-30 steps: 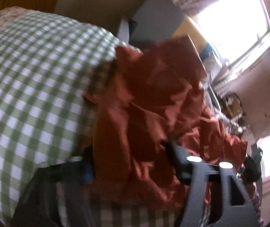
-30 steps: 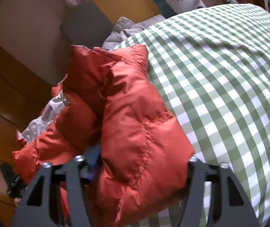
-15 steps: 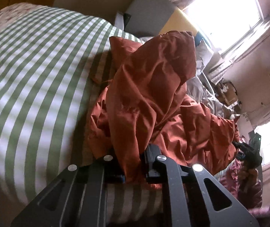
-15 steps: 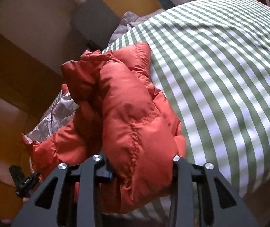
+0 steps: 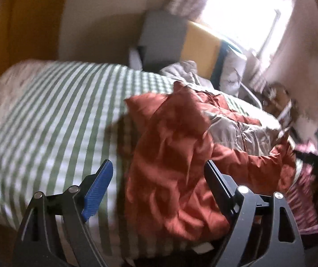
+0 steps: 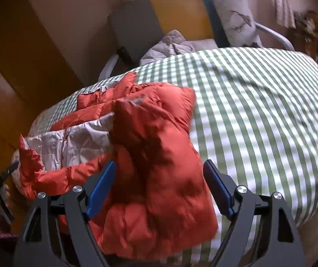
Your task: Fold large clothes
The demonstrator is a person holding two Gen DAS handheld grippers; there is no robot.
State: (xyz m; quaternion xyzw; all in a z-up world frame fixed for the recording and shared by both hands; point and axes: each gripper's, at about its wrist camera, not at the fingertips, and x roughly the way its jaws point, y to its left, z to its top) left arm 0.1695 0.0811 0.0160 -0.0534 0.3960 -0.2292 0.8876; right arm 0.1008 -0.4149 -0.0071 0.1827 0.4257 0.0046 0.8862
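The orange puffer jacket lies bunched on the green-and-white checked bedspread, near the bed's front edge, with its pale grey lining turned up across the middle. From the right side, the folded orange bulk sits directly ahead of the right gripper, rising between and beyond its two blue-padded fingers; those fingers stand wide apart, and the cloth fills the gap without being pinched. Whether either pad actually touches the fabric is hard to say, since the jacket hides their inner faces. To the left of that claw the lining spreads out and a ragged orange hem hangs at the bed's edge; to its right runs bare checked cover. The left gripper is likewise spread wide, holding nothing: its left blue pad hangs over the striped cover, clear of the jacket, while its right finger lies against or just under the crumpled orange cloth, which heaps up ahead and slightly right of the claw's centre. This view is smeared by motion, so fine contact cannot be judged. Beyond both claws, at the far end of the bed, a grey quilted garment lies against a yellow-and-grey headboard, with a printed pillow beside it and a bright window farther back.
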